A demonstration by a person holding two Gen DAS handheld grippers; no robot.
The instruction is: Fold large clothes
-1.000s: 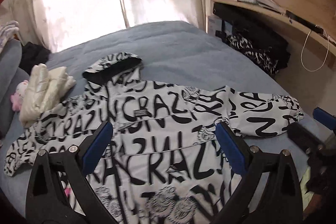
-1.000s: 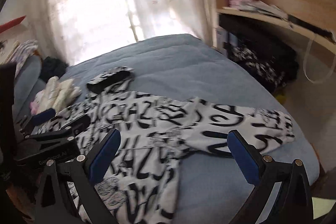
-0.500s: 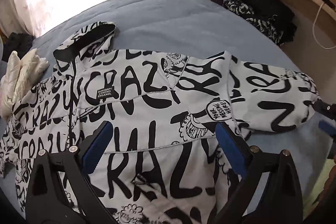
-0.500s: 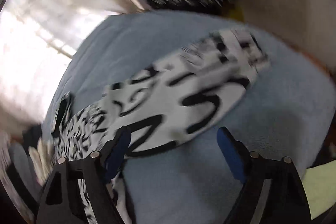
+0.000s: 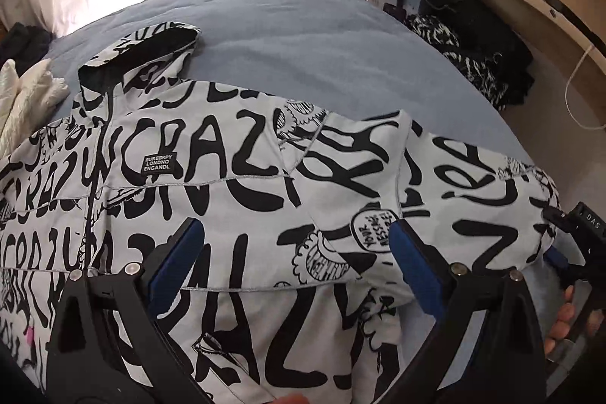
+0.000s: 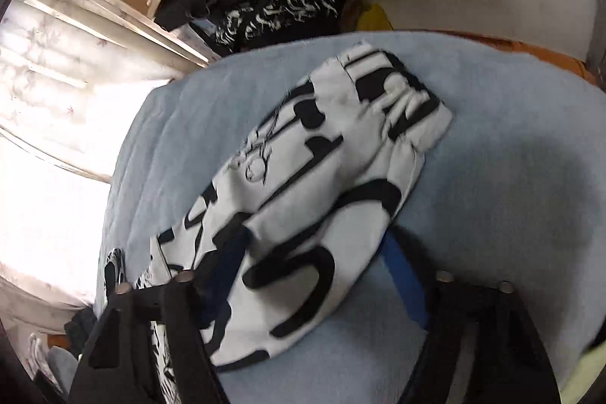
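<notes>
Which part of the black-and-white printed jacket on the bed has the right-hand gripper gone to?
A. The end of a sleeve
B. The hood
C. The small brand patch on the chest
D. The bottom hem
A: the right gripper straddles the sleeve near its cuff, its jaws having just been closing, far from the hood.

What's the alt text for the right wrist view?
The right gripper straddles the sleeve of a white jacket with black lettering, laid on a blue bedspread; its jaws have just been closing, pads not yet clamped. Dark clothes are piled beyond the bed.
</notes>
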